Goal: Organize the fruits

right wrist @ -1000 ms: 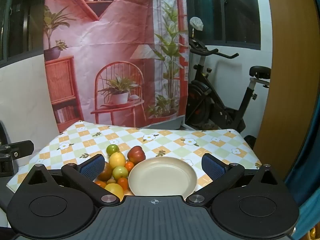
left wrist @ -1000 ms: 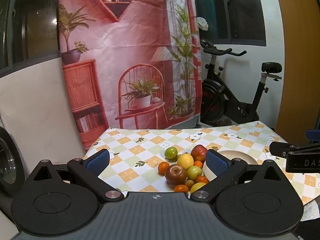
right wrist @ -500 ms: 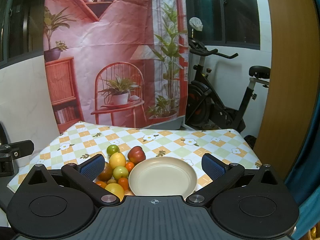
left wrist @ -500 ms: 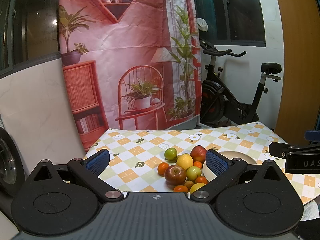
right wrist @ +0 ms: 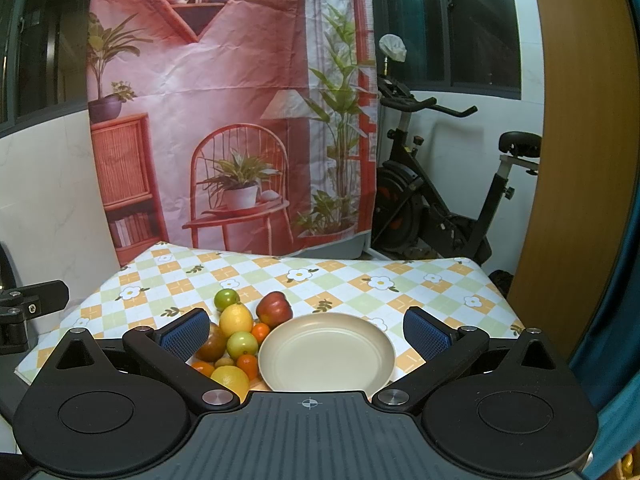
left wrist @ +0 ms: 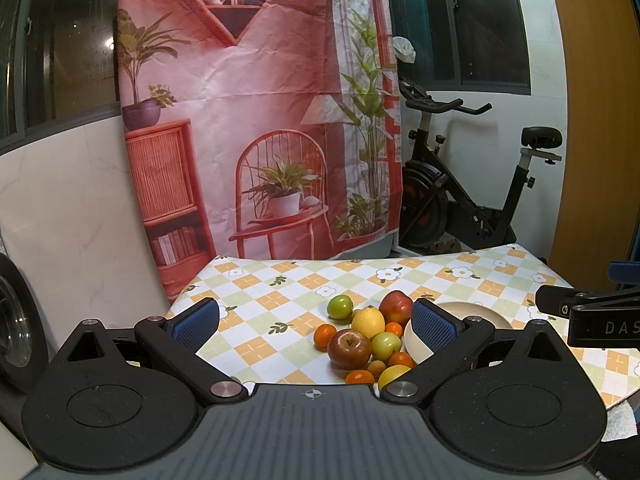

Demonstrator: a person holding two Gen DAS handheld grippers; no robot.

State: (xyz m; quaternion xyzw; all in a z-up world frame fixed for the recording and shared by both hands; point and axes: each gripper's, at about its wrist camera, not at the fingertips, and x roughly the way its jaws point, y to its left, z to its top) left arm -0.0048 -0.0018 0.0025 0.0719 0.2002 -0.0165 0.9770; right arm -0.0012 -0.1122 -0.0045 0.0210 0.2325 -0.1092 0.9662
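Fruits: we see the pile (left wrist: 366, 340) heaped on the checked tablecloth (left wrist: 280, 304) toward the table's near edge, touching the left rim of the plate.
Plate: the beige plate (right wrist: 326, 352) lies bare at the near edge, just right of the pile; we judge it the place to fill.
Left gripper (left wrist: 314, 322): jaws spread wide, holding nothing, hovering short of the pile.
Right gripper (right wrist: 306, 332): jaws also wide apart and empty, framing the plate.
Red apple (left wrist: 349, 348): largest piece, at the pile's near left; we would take it first, closing across its widest part.
Lemon (left wrist: 368, 322): next, behind the apple.
Green fruit (left wrist: 340, 306): at the far edge of the pile, easy to reach alone.
Small oranges (left wrist: 324, 332): last; we expect them to roll once neighbours lift.
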